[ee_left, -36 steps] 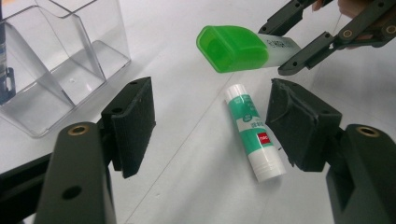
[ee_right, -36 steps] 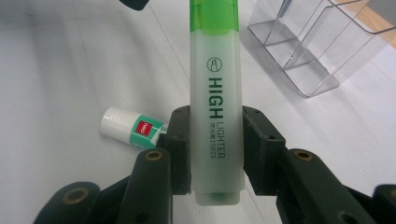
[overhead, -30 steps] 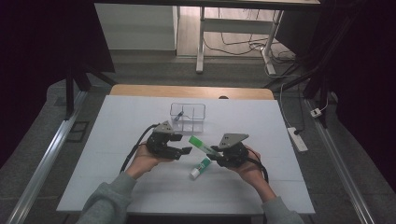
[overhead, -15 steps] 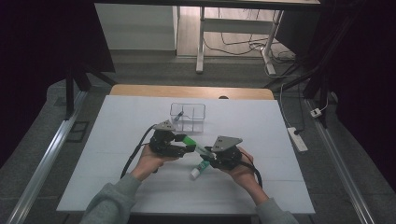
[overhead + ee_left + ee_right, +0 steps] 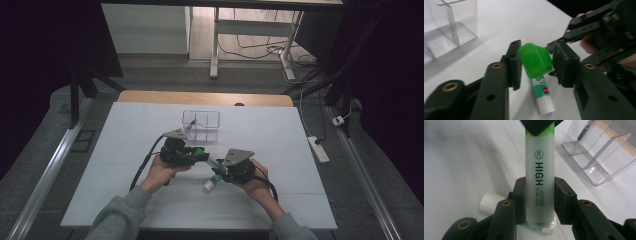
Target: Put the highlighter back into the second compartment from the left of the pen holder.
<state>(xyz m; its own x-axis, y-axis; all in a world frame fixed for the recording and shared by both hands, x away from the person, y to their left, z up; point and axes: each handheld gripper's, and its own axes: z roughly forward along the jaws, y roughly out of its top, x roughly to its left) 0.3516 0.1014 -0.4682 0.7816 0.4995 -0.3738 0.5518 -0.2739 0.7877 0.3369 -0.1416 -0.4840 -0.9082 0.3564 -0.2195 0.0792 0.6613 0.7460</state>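
The highlighter (image 5: 539, 173) hangs in the air between the two hands, just above the table (image 5: 125, 130) and at about 6 o'clock from the clear organiser (image 5: 201, 126). The right gripper (image 5: 539, 195) has its jaws closed on the white barrel, squarely across the printed lettering. The left gripper (image 5: 534, 63) brackets the green cap (image 5: 535, 60): one jaw looks pressed to it and the other is very near, but I cannot tell whether it truly pinches yet.

The step looks like pulling the cap off. To do it well I would seat both left jaws flat on the cap's broad faces, keep the right hold firm, and draw the hands apart straight along the pen's axis, toward 9 and 3 o'clock, without bending or twisting. Any sideways lever would likely make the barrel slip in the right jaws.

A glue stick (image 5: 543, 96) lies on the table right beneath the pen, so the hands should stay lifted. Its upper end is hidden behind the cap in the left gripper view. From the high view the grippers cover most of the pen. Something thin stands in the organiser, too small to name.
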